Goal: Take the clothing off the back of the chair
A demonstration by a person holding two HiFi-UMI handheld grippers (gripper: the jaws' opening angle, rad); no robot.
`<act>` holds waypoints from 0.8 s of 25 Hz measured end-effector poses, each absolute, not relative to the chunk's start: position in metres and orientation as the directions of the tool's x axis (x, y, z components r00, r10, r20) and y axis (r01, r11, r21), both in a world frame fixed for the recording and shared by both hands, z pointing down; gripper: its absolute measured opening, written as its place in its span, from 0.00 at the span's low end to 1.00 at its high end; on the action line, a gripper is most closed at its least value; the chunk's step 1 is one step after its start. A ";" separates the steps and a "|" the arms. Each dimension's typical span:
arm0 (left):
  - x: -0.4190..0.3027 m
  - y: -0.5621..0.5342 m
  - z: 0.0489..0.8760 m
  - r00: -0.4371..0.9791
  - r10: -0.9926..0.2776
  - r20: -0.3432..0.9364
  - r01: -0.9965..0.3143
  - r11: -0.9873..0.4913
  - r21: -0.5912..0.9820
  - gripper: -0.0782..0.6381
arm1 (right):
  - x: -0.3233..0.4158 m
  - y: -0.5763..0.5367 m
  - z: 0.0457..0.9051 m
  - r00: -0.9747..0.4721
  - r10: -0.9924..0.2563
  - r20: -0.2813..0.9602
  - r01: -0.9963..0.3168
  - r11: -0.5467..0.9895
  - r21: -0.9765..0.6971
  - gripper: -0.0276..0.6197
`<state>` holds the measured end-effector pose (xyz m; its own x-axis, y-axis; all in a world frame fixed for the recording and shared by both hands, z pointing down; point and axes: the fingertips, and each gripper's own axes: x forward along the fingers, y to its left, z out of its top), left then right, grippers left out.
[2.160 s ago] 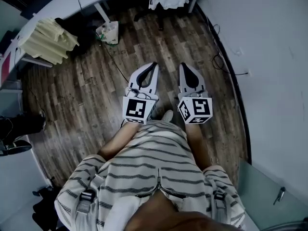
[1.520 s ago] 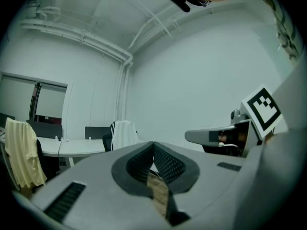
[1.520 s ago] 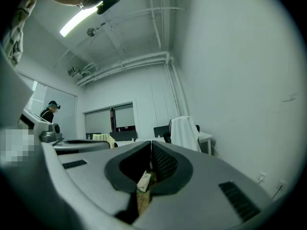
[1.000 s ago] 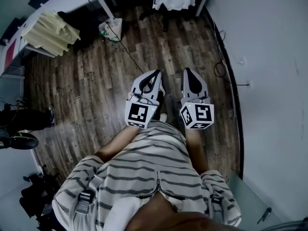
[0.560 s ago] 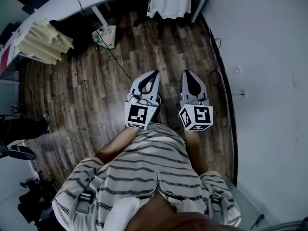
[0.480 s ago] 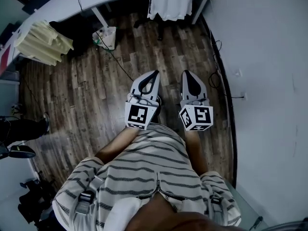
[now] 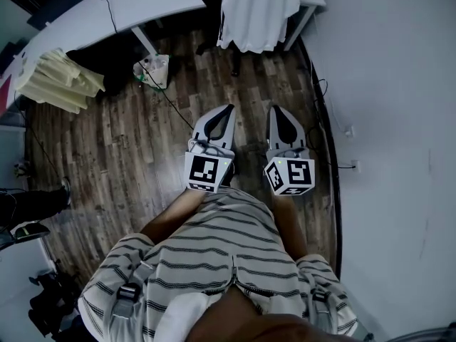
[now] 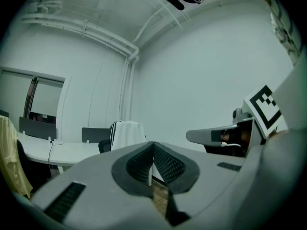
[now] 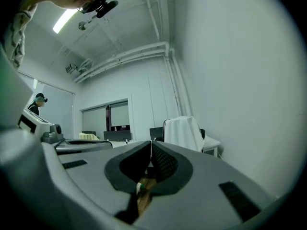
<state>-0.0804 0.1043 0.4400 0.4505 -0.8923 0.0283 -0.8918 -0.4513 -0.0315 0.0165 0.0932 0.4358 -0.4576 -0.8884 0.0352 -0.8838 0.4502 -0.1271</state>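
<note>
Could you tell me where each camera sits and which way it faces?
Head view: on the head, facing steeply down at the floor; striped shirt, left gripper, right gripper show.
Left gripper view: on that gripper, facing level along its shut jaws.
Right gripper view: likewise, own shut jaws.
All share the draped white garment.

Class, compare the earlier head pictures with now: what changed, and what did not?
The person has walked closer to the chair: the white garment draped on it now shows larger and lower in the head view. Nothing was gripped or released. The left gripper and right gripper stay shut, empty, side by side.
</note>
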 end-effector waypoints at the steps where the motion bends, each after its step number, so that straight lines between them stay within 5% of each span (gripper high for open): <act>1: -0.083 0.091 0.438 0.450 -0.893 0.027 -0.892 -0.450 -0.029 0.14 | 0.014 0.081 0.434 -0.459 -0.888 0.036 -0.883 0.452 -0.126 0.07; 20: -0.097 -0.097 0.426 0.444 -0.895 0.036 -0.896 -0.443 0.015 0.14 | 0.011 -0.107 0.417 -0.434 -0.899 0.062 -0.898 0.427 -0.104 0.07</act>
<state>-0.0968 -0.0972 0.4256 0.4436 -0.8955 0.0364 -0.8962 -0.4434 0.0148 0.0111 -0.1071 0.4174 -0.4341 -0.8988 0.0619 -0.8984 0.4268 -0.1037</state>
